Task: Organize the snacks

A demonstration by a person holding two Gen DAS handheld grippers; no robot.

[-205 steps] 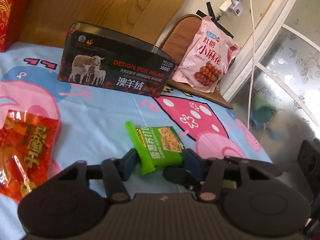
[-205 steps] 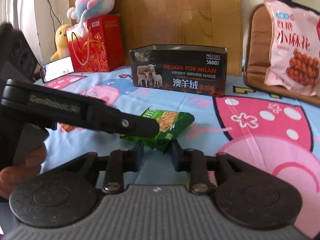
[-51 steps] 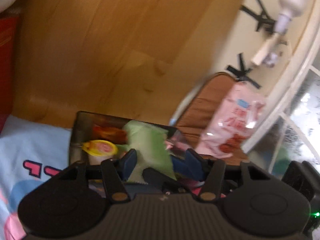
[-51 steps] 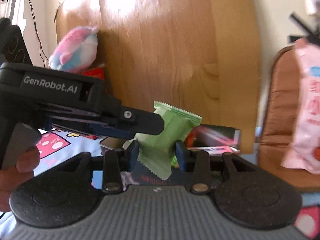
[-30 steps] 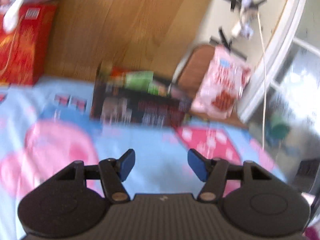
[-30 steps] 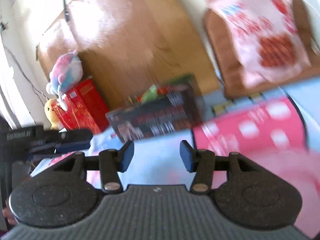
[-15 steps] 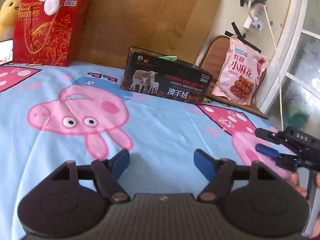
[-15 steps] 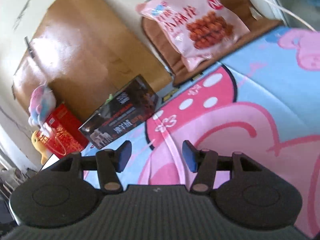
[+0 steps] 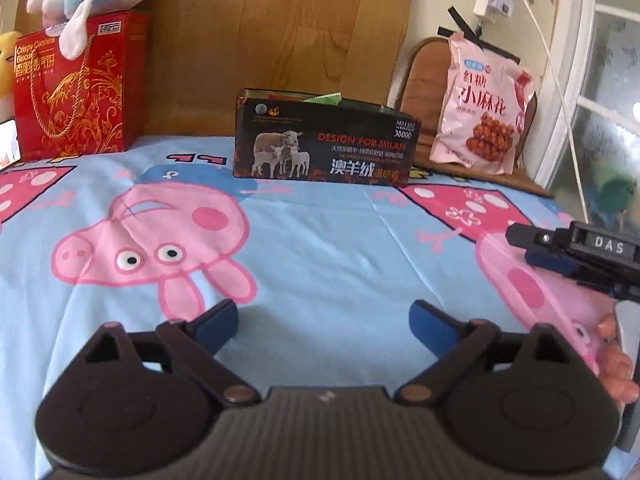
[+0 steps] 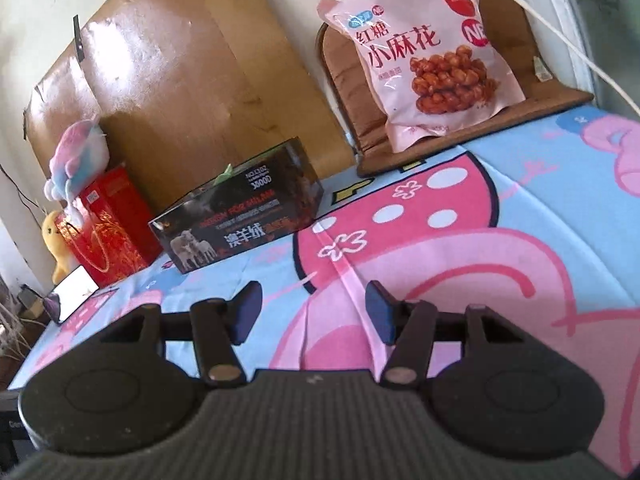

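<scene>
A black box with sheep printed on it stands at the back of the bed; it also shows in the right wrist view. A green snack packet's corner pokes above the box rim, also visible in the right wrist view. My left gripper is open and empty, low over the cartoon bedsheet, well in front of the box. My right gripper is open and empty over the sheet; it shows from the side in the left wrist view.
A pink snack bag leans on a brown cushion at the back right. A red gift bag with a plush toy on top stands at the back left. A wooden board lines the wall. A white cable hangs at the right.
The green packet, earlier held by both grippers and carried up from the sheet, now sits in the box. Both grippers have opened and drawn back from the box.
</scene>
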